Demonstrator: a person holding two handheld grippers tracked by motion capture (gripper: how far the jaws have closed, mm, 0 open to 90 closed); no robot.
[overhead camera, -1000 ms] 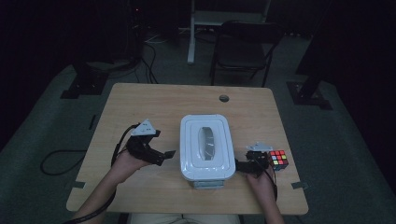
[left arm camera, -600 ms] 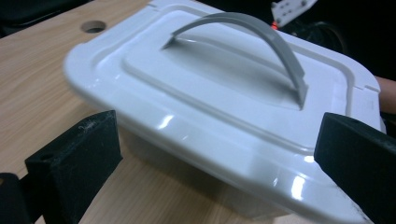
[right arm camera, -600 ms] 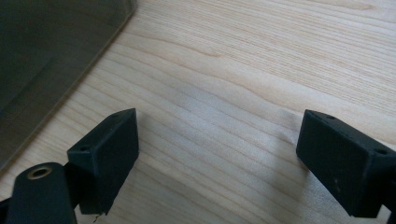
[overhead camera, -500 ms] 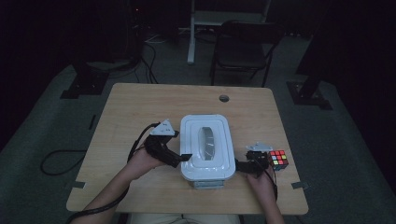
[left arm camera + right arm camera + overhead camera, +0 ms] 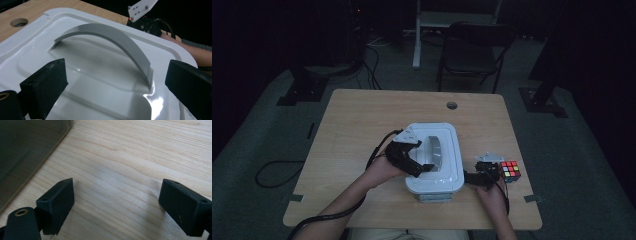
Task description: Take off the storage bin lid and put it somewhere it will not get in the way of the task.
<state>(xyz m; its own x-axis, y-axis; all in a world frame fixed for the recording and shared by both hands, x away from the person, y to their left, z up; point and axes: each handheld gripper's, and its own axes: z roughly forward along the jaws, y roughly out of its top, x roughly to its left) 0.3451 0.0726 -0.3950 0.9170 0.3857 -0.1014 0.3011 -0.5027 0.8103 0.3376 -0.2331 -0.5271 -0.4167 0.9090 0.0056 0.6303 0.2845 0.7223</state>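
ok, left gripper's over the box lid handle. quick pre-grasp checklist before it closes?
1. Left gripper jaws open: ok, spread wide.
2. Handle between the jaws: not ok, it arches ahead of them.
3. Handle free of obstruction: ok, nothing on the lid.
4. Right gripper out of the way: ok, open over bare table beside the box.
5. Cube away from the box: ok, beyond the right gripper.
6. Lid latched or loose: cannot tell.
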